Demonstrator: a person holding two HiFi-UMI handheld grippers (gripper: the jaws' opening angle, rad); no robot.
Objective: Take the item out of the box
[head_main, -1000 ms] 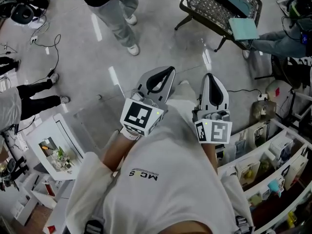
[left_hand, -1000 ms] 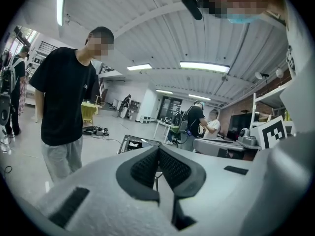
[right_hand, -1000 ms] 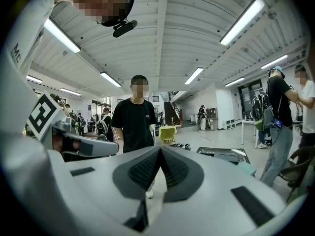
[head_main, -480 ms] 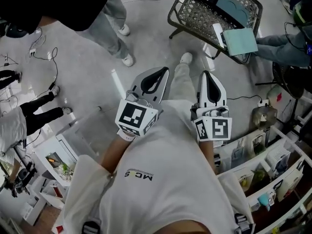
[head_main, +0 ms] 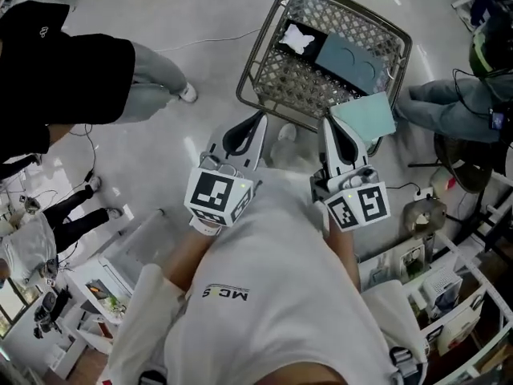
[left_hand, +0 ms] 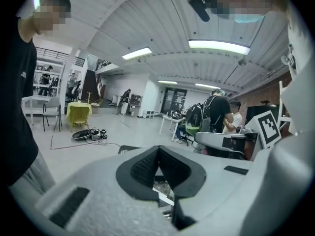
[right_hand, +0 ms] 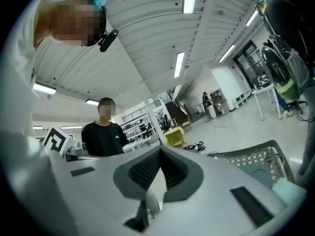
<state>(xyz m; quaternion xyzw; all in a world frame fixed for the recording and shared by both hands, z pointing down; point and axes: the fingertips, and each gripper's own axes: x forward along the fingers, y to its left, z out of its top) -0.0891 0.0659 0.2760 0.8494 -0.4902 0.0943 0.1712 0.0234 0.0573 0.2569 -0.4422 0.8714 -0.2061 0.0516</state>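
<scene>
A wire mesh basket (head_main: pixel 265 79) stands on the floor ahead of me, also in the right gripper view (right_hand: pixel 256 157). Inside it lie a black box with a white shape (head_main: pixel 299 38) and a flat teal box (head_main: pixel 353 58). A pale teal pad (head_main: pixel 365 116) rests over its near right rim. My left gripper (head_main: pixel 248 123) is shut and empty, its tip just short of the near rim. My right gripper (head_main: pixel 329 127) is shut and empty too, its tip beside the teal pad. In both gripper views the jaws meet at the tips, left gripper (left_hand: pixel 158 152) and right gripper (right_hand: pixel 160 152).
A person in a black top (head_main: pixel 56 70) stands at the left. Another person in jeans (head_main: pixel 457 95) sits at the right, close to the basket. Shelves with goods (head_main: pixel 449 279) fill the lower right. A white cabinet (head_main: pixel 96 291) stands at the lower left.
The basket has come from the far upper right to just in front of both gripper tips. Both grippers stay shut, held side by side at my chest.
</scene>
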